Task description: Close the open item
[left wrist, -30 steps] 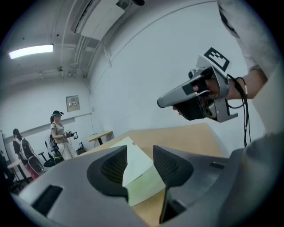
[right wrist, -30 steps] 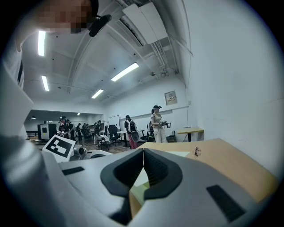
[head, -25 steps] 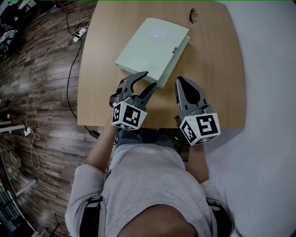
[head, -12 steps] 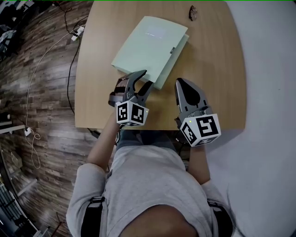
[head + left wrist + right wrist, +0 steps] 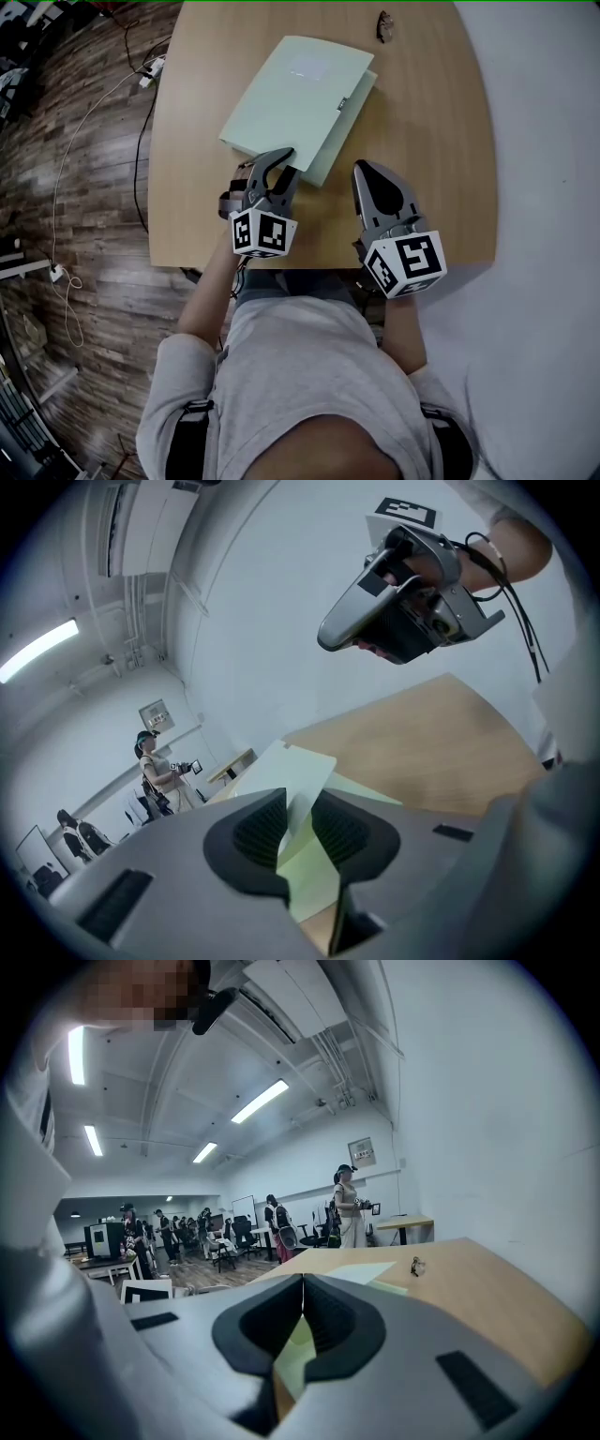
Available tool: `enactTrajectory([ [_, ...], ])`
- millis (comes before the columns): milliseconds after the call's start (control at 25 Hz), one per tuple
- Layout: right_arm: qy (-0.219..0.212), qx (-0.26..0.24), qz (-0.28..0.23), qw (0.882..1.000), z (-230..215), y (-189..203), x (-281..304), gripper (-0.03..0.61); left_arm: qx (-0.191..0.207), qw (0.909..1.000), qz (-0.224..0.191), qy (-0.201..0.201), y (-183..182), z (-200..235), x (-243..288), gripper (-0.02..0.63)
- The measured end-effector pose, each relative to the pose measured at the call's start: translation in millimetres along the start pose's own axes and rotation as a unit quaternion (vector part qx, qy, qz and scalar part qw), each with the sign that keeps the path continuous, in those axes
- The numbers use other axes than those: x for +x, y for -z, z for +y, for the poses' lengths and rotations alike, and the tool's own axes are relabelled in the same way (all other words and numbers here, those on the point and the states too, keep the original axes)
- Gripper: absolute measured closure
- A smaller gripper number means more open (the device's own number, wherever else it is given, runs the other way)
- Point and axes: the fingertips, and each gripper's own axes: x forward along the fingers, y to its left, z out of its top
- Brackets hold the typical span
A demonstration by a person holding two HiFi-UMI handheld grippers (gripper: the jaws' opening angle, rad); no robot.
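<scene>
A pale green folder (image 5: 295, 98) lies slantwise on the wooden table (image 5: 431, 141), its top cover raised a little at the near corner. My left gripper (image 5: 284, 161) is at that near corner. In the left gripper view the lifted cover (image 5: 298, 789) stands between the jaws of the left gripper (image 5: 300, 822), which are closing, with thin gaps still at the pads. My right gripper (image 5: 364, 169) hovers just right of the folder, shut and holding nothing; it shows as the right gripper (image 5: 323, 637) high in the left gripper view. The right gripper view looks past the shut right gripper (image 5: 302, 1321) to the folder (image 5: 361, 1274).
A small dark object (image 5: 382, 26) lies near the table's far edge, also the small object (image 5: 415, 1266) in the right gripper view. White cables (image 5: 66, 169) trail over the wooden floor at the left. People and office chairs stand far behind in the room.
The left gripper's jaws have narrowed around the folder's near corner, and it has shifted slightly forward. The folder has shifted slightly left. The right gripper has stayed put.
</scene>
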Motion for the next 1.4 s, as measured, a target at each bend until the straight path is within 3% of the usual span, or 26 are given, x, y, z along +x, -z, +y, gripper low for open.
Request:
enactTrajectory([
  [280,-0.006,-0.004,0.000,1.000,4.4,-0.8,5.5,0.569,-0.062,0.9959,0.034,0.056,5.2,-6.9,5.6,0.565],
  [480,-0.005,-0.005,0.000,1.000,4.1,0.1,7.8,0.569,-0.078,0.9904,0.070,0.091,12.0,-16.6,16.0,0.571],
  [800,0.001,-0.002,0.001,1.000,0.4,-8.6,8.6,0.569,-0.048,0.9829,0.122,0.129,24.5,-32.7,24.8,0.571],
  [1120,-0.002,-0.001,0.000,1.000,-2.5,-9.4,6.4,0.569,0.028,0.9720,0.159,0.171,30.7,-47.5,27.9,0.571],
  [1400,-0.007,-0.002,-0.004,1.000,-1.3,-9.4,5.3,0.569,0.034,0.9624,0.173,0.207,30.0,-52.5,27.0,0.540],
])
